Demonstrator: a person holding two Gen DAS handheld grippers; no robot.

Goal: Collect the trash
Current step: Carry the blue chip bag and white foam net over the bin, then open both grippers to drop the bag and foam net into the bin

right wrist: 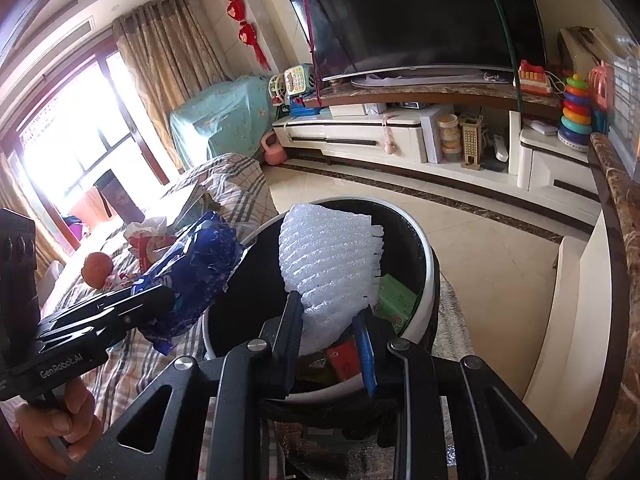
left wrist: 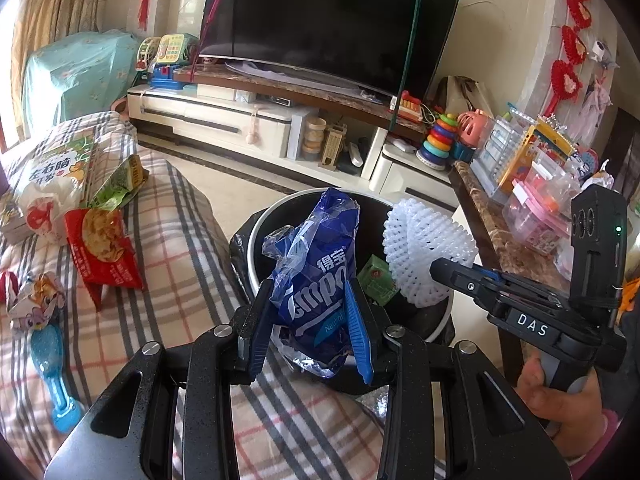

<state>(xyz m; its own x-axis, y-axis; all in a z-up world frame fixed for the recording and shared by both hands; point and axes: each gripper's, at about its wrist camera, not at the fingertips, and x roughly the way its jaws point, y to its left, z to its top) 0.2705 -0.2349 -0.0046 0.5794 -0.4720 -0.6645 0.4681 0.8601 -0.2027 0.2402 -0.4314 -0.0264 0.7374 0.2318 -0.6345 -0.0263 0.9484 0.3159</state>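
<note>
- Blue plastic wrapper (left wrist: 316, 280): clamped in left gripper (left wrist: 310, 320), hanging above bin (left wrist: 256, 236).
- White foam net (right wrist: 328, 264): pinched by right gripper (right wrist: 330, 340), over the bin mouth.
- Advice: centre both over the opening, release low, one at a time.
- Red snack packet (left wrist: 102, 248): left on plaid cover.

Daylight only, from window (right wrist: 60, 148) on my left; panes blown out to white glare, haze over nearby bed (right wrist: 224, 188). Rest of room evenly bright, soft shadows. Dark TV screen (left wrist: 332, 20) shows faint reflections. Heavy fisheye bending, black vignette in corners. Focus sharp, no motion blur.
</note>
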